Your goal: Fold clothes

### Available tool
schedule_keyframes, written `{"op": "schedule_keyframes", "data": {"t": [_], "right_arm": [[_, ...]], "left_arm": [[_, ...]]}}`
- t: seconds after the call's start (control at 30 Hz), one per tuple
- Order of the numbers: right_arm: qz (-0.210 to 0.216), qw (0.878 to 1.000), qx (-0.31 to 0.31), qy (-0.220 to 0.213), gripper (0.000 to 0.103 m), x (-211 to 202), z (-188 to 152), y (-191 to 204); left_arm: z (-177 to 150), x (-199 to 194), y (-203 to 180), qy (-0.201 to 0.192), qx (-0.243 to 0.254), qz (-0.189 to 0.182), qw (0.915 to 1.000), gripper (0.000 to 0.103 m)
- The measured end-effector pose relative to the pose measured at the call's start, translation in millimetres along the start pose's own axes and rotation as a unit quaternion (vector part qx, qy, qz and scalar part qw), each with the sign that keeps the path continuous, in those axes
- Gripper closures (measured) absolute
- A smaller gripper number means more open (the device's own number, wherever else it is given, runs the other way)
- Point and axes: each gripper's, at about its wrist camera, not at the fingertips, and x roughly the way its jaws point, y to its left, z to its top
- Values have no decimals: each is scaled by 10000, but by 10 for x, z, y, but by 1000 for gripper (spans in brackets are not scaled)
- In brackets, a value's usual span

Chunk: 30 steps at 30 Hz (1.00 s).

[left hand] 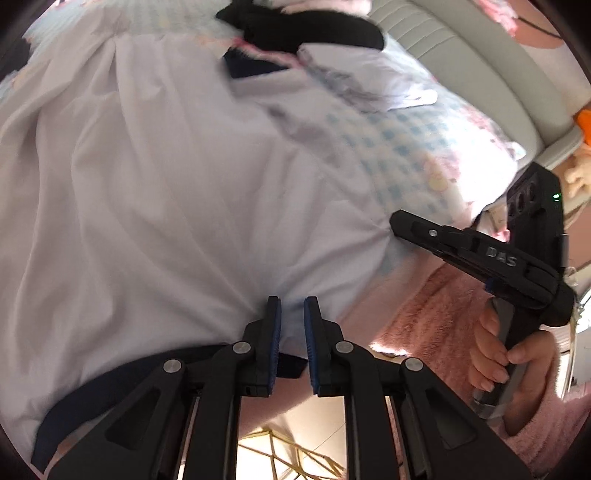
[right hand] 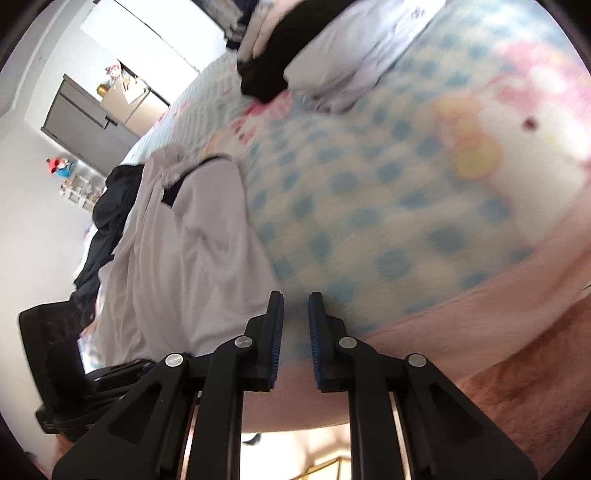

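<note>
A white garment [left hand: 166, 184] with a navy hem band [left hand: 110, 387] lies spread and creased on the blue-checked bed sheet [left hand: 388, 147]. My left gripper [left hand: 292, 300] hovers over its near edge. A narrow gap shows between the pads and they press on no cloth. In the right wrist view the same white garment [right hand: 192, 240] lies to the left. My right gripper [right hand: 296, 294] is just past its edge, over the bed sheet [right hand: 369, 184]. Its jaws stand slightly apart with nothing between them. A hand holds the right gripper [left hand: 399, 221] at the garment's right side.
A black garment [left hand: 306, 29] and a folded white pile [right hand: 351, 48] lie at the far side of the bed. A dark garment [right hand: 110, 214] lies beyond the white one. A pink fluffy sleeve [left hand: 443, 314] is at the right. A grey cabinet [right hand: 85, 118] stands by the wall.
</note>
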Motion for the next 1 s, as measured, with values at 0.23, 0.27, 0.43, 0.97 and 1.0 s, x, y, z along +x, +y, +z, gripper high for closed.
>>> {"op": "schedule_keyframes", "data": {"t": [0.23,0.27,0.43,0.97,1.0], "right_arm": [[147,9969,-752,197,86,124,-29,375],[-4,9959,-861,292,86,176,-50,400],[-628,9952,-663,358,89,195,-40,257],[-682,9886,-1292,370,84,285,-120,643],[-654,9885,-1338,267,84,243,-123,678]], "left_arm": [[124,201,-207,121,297,390,9987,76],[99,247,-214,207,322,472,9981,76],[-8,201,-148,374,242,401,9982,76],[-240,-316,330,195,-493,283,9982,72],[-268,-429,398,90,-549,356,9978,72]]}}
